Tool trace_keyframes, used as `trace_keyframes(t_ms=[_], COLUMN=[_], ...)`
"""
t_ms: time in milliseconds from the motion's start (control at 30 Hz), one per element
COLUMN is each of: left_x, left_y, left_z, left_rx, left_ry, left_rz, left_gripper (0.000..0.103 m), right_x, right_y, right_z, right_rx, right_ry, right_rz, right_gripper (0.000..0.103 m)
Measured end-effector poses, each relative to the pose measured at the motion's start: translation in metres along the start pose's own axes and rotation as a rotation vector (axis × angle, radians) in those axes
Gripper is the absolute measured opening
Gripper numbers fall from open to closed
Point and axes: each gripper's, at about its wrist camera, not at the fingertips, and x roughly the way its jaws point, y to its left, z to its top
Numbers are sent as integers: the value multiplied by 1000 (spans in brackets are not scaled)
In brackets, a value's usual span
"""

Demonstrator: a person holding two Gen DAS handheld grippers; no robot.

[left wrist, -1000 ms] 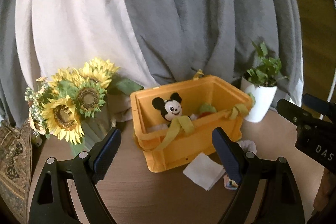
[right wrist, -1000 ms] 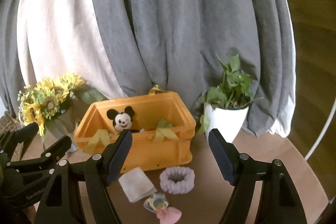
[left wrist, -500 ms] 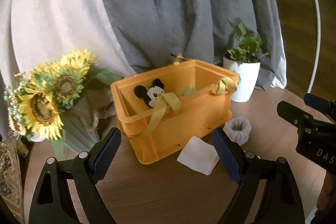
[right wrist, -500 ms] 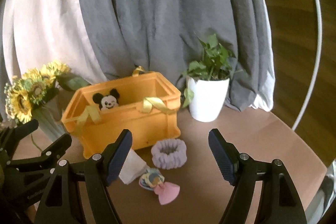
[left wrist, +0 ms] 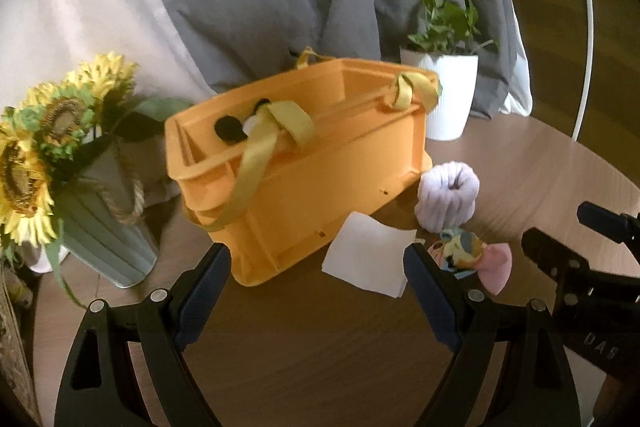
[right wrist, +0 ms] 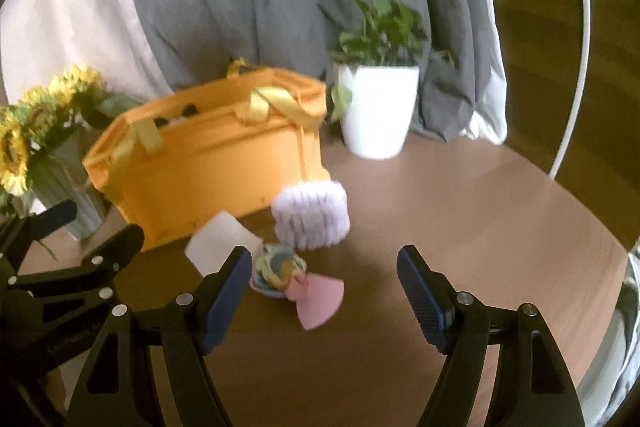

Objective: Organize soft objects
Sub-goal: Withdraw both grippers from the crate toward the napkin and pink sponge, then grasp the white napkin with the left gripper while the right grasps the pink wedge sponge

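both tongs gape empty, the doll (right wrist: 298, 279) just past the right tongs (right wrist: 324, 273), beside the left tongs (left wrist: 316, 269).

Bare table (right wrist: 460, 211) ahead-right of right gripper (right wrist: 324, 279): passable. Orange crate (right wrist: 208, 167) blocks ahead-left; doll (right wrist: 298, 279) lies between fingers.

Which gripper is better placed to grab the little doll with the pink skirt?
Right. The doll lies just ahead of the open right gripper, by its left finger. The open left gripper faces the white cloth and the orange bin instead.
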Motion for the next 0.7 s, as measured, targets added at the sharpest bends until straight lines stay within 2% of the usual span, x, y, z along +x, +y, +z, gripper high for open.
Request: trace_keyframes(t_ms=[267,700], left_x=[31,80], left_y=[-6,-17], left_z=[-7,-12], left_rx=[23,34], left_ry=[48,139], left_rz=[-51,-126], left_gripper=[88,85], right_x=[24,47], right_y=[0,5], right_z=[-19,-31], right_rx=[24,50], right_ry=[82,130], right_rz=[-19,-51], right_gripper=[76,73])
